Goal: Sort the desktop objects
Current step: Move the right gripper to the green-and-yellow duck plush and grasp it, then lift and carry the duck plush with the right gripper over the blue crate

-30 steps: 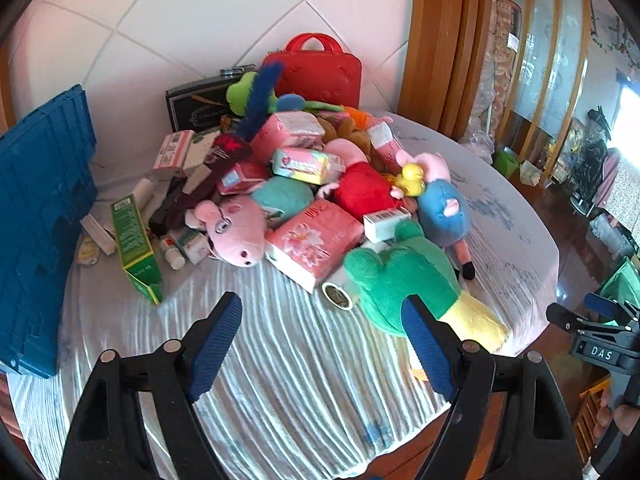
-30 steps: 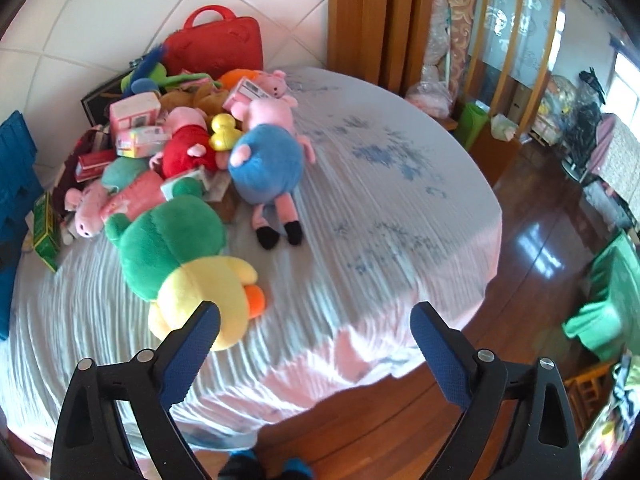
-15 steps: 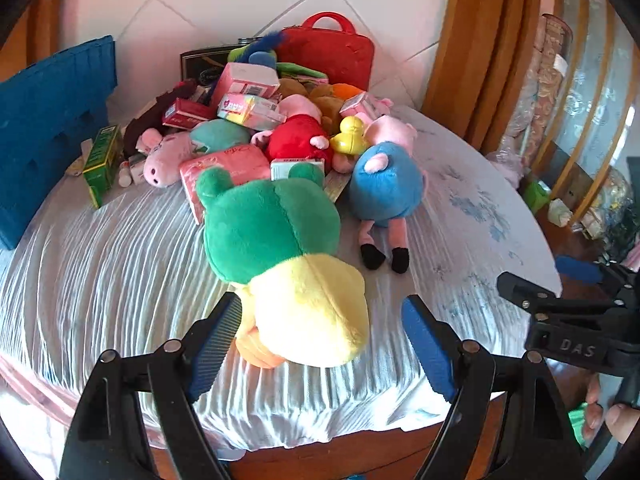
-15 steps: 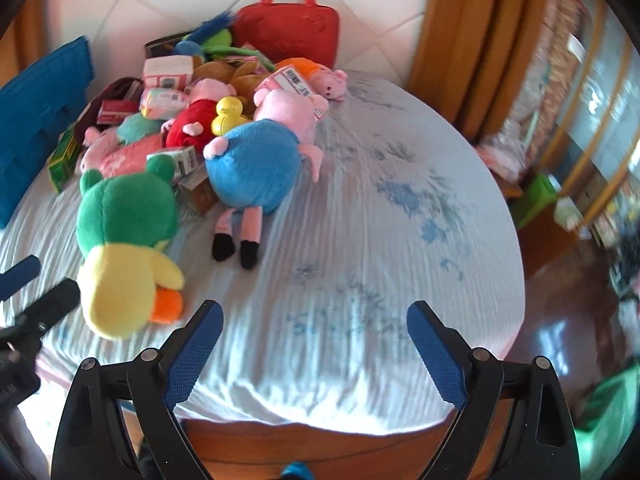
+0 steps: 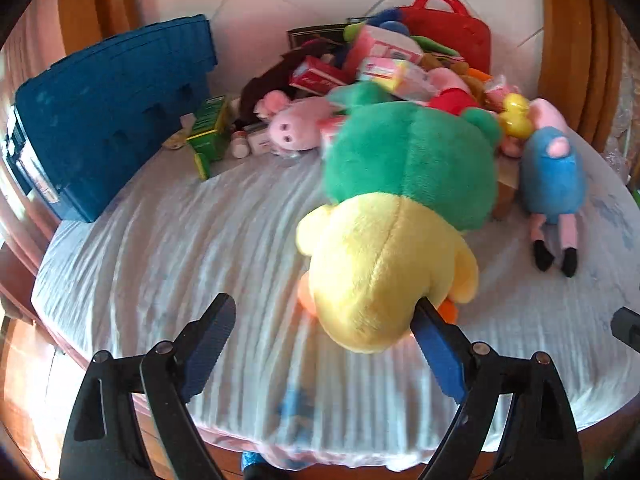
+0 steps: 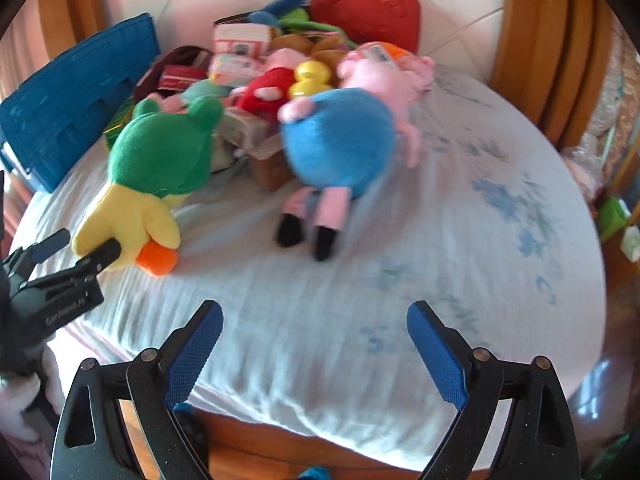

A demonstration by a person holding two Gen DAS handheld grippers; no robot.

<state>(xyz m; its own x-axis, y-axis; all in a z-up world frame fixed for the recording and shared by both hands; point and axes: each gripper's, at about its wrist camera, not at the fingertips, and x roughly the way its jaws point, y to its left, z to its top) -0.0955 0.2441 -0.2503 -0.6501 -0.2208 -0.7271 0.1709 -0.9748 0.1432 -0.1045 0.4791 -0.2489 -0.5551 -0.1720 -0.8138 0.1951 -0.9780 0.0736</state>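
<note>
A green and yellow plush duck lies on the white tablecloth, its yellow end toward me. My left gripper is open, its right finger touching the duck's yellow end; it also shows in the right wrist view beside the duck. My right gripper is open and empty over bare cloth near the front edge, short of a blue plush pig. The pile of toys and boxes sits behind.
A blue crate stands at the left of the table. A red case leans on the tiled wall at the back. A green box and a pink pig plush lie by the crate. The table's wooden edge runs just under both grippers.
Both grippers have swung left and moved in toward the table. The left one has closed in on the duck's yellow end. Both jaws stay open.
</note>
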